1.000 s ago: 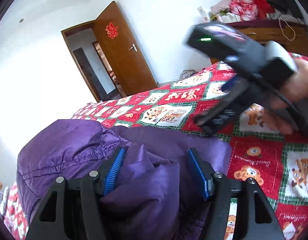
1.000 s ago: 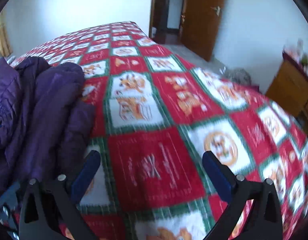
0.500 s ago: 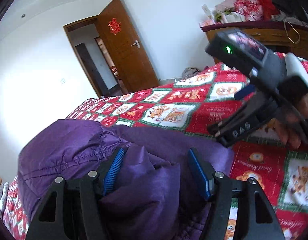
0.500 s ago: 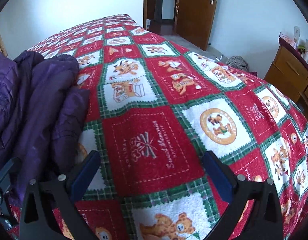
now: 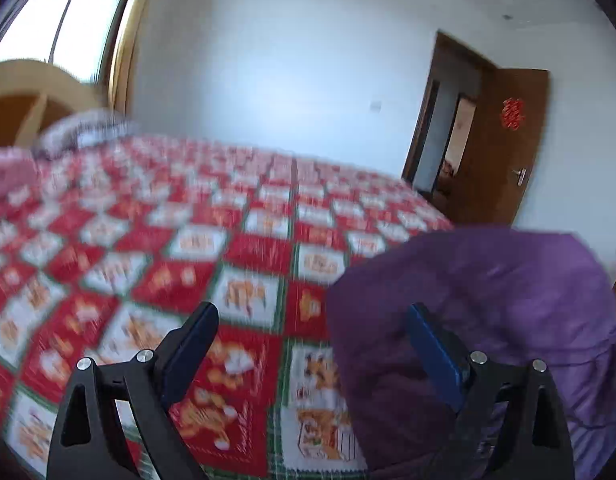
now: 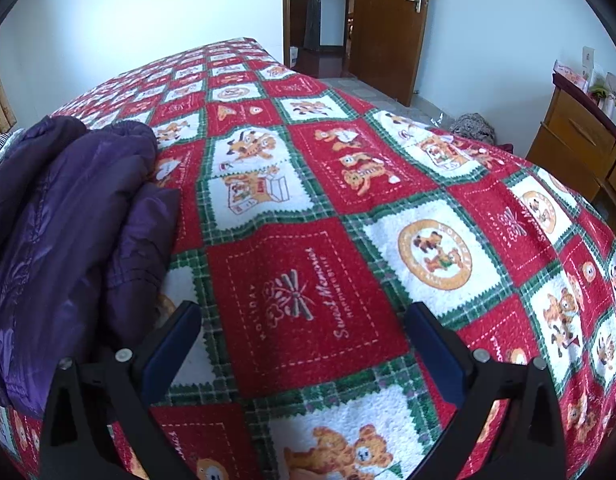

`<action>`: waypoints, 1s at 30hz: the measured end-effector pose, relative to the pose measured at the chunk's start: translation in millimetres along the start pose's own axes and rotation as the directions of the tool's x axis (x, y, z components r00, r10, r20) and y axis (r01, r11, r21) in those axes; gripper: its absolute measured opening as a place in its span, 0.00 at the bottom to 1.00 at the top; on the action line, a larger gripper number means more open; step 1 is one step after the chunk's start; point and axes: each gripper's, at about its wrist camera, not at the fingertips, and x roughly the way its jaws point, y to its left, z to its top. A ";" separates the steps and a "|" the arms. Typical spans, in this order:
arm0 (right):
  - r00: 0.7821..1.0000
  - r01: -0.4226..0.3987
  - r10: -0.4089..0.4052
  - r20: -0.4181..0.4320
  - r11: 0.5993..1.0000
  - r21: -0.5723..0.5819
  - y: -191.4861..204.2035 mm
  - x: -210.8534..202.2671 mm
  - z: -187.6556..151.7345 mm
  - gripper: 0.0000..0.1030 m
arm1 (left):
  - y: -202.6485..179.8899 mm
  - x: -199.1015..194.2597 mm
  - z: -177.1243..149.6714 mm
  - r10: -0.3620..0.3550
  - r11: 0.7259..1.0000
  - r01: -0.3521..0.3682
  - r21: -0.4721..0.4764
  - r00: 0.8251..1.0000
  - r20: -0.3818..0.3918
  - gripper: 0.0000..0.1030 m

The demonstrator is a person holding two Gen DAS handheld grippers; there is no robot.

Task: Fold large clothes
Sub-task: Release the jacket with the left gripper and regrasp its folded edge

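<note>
A folded purple padded jacket (image 5: 488, 304) lies on the red, white and green patchwork bedspread (image 5: 212, 248). In the left wrist view it fills the lower right, and my left gripper (image 5: 312, 340) is open with its right finger against the jacket's edge and its left finger over the bedspread. This view is blurred. In the right wrist view the jacket (image 6: 68, 216) lies at the left. My right gripper (image 6: 302, 340) is open and empty above the bedspread (image 6: 388, 208), to the right of the jacket.
A brown door (image 6: 384, 24) stands open at the far end of the room. A wooden dresser (image 6: 580, 140) stands to the right of the bed. A pillow (image 5: 84, 134) and a wooden headboard (image 5: 28, 92) are at the far left.
My left gripper has opened and let go of the jacket, then swung left, so the jacket now sits at its right. My right gripper has moved little and stays open.
</note>
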 end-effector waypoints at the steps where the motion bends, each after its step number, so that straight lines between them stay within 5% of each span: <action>1: 1.000 -0.005 0.005 0.016 1.000 -0.002 1.2 -1.9 -0.2 1.00 | 5.0 14.6 -5.9 -0.043 0.998 0.041 -0.047 0.998 -0.044 0.92; 3: 0.999 -0.006 0.007 0.031 1.000 -0.009 3.3 -3.8 -0.7 1.00 | -8.6 24.9 -13.6 -0.076 0.996 0.074 -0.054 0.996 -0.052 0.91; 6: 0.996 -0.051 0.051 0.068 0.999 0.000 1.8 -8.8 -1.2 1.00 | -69.8 6.0 -12.5 -0.155 0.981 0.157 0.112 0.988 -0.028 0.91; 8: 0.996 -0.067 0.066 0.059 0.998 0.014 -0.6 -7.2 -0.3 1.00 | -123.7 -21.7 -19.6 -0.173 0.922 0.170 0.349 0.985 -0.023 0.91; 11: 0.996 -0.088 0.086 0.038 0.995 0.045 -6.6 -2.3 1.9 1.00 | -195.1 -31.1 -43.7 -0.008 0.778 -0.014 0.628 0.999 0.032 0.92; 14: 0.993 -0.100 0.091 0.070 0.987 0.128 -22.1 -6.6 0.8 1.00 | -198.9 -7.0 -38.6 0.047 0.802 -0.005 0.598 0.997 -0.056 0.92; 17: 0.982 -0.132 0.102 0.157 0.971 0.198 -36.9 -27.1 1.0 1.00 | -195.3 -5.5 -41.0 0.054 0.796 -0.011 0.605 0.997 -0.053 0.92; 22: 0.931 -0.286 0.258 0.258 0.955 0.077 -0.9 -70.5 32.6 0.99 | -206.0 -10.7 -48.5 0.089 0.777 -0.068 0.625 0.996 -0.002 0.92; 25: 0.932 -0.315 0.312 0.183 0.949 -0.017 39.1 -63.0 47.8 0.81 | -205.3 -16.4 -50.5 0.101 0.777 -0.099 0.622 0.994 0.033 0.94; 27: 0.954 -0.281 0.286 0.094 0.958 -0.058 62.2 -37.4 50.3 0.63 | -201.1 -17.1 -49.3 0.098 0.787 -0.096 0.609 0.995 0.031 0.94; 30: 0.940 -0.340 0.340 -0.023 0.941 0.003 65.7 5.9 44.3 0.64 | -195.0 -15.9 -48.9 0.106 0.798 -0.101 0.594 0.994 0.027 0.94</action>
